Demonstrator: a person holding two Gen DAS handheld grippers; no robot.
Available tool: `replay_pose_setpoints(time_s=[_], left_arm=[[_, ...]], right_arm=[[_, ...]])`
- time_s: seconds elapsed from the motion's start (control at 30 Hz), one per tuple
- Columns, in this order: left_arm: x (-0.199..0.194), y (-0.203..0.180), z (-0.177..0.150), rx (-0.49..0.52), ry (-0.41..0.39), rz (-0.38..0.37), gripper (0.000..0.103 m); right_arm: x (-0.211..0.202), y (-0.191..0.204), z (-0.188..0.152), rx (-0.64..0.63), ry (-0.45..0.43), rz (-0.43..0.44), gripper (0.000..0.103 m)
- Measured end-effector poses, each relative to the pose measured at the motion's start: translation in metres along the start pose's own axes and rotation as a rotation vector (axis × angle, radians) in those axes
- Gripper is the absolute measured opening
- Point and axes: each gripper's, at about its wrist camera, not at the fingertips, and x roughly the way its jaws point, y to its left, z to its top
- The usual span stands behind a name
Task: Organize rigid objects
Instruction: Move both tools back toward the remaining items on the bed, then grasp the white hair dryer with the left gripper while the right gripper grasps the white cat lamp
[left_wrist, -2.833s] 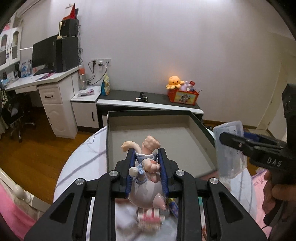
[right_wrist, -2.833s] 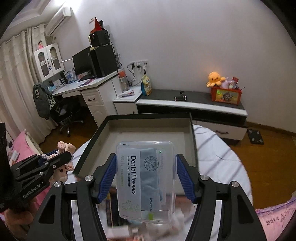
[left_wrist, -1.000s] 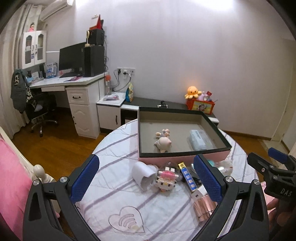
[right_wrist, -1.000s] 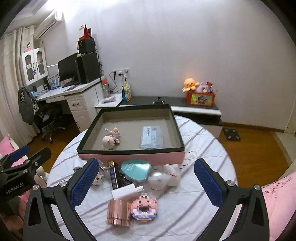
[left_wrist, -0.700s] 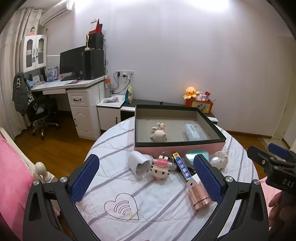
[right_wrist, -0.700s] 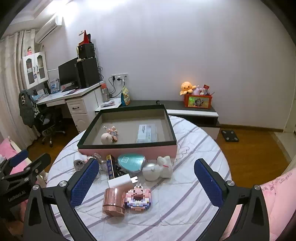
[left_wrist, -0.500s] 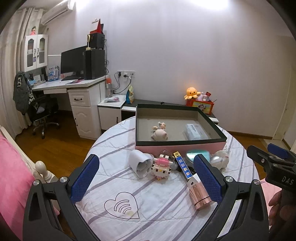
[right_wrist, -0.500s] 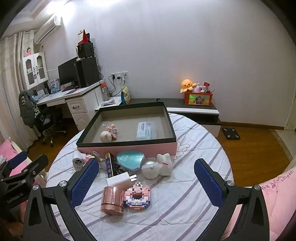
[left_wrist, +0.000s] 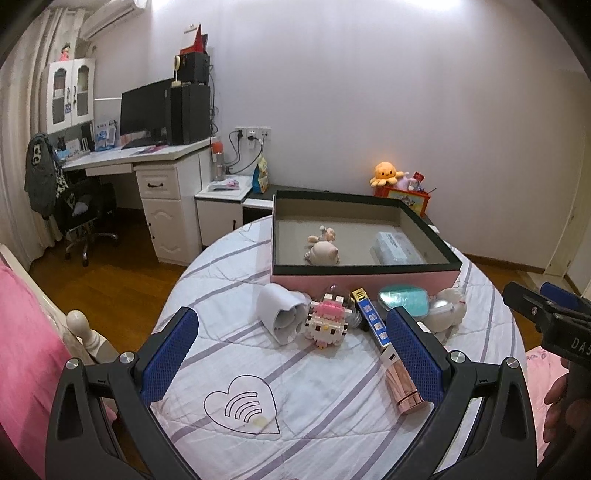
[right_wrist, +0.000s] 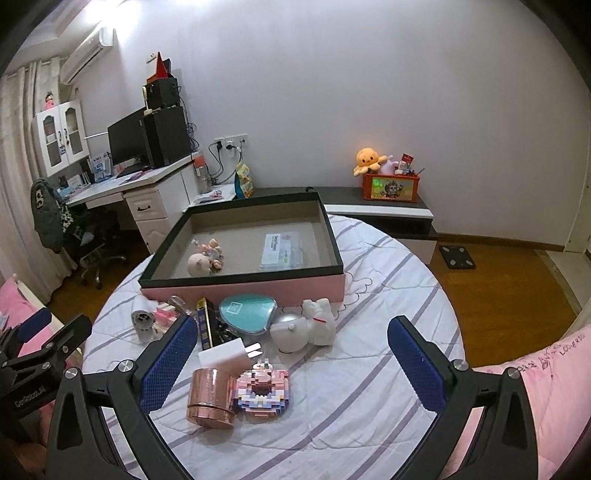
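Observation:
A pink box with a dark rim (left_wrist: 364, 274) (right_wrist: 243, 288) stands on the round table and holds a pig figurine (left_wrist: 323, 252) (right_wrist: 201, 263) and a clear floss case (left_wrist: 396, 248) (right_wrist: 282, 250). In front of it lie a white cup (left_wrist: 279, 314), a pink block toy (left_wrist: 327, 326), a blue strip box (left_wrist: 371, 319), a teal heart tin (right_wrist: 246, 310), a white cat figure (right_wrist: 319, 325), a copper cylinder (right_wrist: 210, 398) and a pink block donut (right_wrist: 262, 393). My left gripper (left_wrist: 291, 354) and right gripper (right_wrist: 291, 360) hover open and empty above the table's near side.
The table wears a white quilt with purple stripes (left_wrist: 332, 398). A white desk with a monitor (left_wrist: 147, 110) stands at the left, a low cabinet with an orange plush (right_wrist: 369, 158) behind. Pink bedding (right_wrist: 535, 406) borders the near side, wooden floor all around.
Both grippers let go of the pig figurine and the floss case inside the box, opened wide, and pulled back from it. In the last half second the views barely shifted.

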Motion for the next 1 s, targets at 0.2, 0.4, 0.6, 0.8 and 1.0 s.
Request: replay_pose_setpoints(time_s=[0.2,0.4,0.6,0.8,1.0], left_arm=[[0.014,-0.002,-0.002,0.007,0.024,-0.002,0.103],[0.040,0.004,-0.005,-0.012,0.068,0.019,0.103],[0.071,0.013,-0.009,-0.035,0.116,0.039,0.103],[0.103,0.020,-0.011,-0.044,0.156,0.061,0.103],[0.128,0.025,-0.011,-0.046,0.190,0.052,0.103]], right_arm=[[0.014,-0.004,-0.001,0.004,0.037,-0.005,0.103],[0.036,-0.011,-0.003,0.019,0.090,-0.010,0.103],[0.063,-0.016,-0.005,0.028,0.148,-0.020,0.103],[0.091,-0.019,-0.008,0.029,0.206,-0.035,0.103],[0.118,-0.020,-0.012,0.028,0.267,-0.027,0.103]])
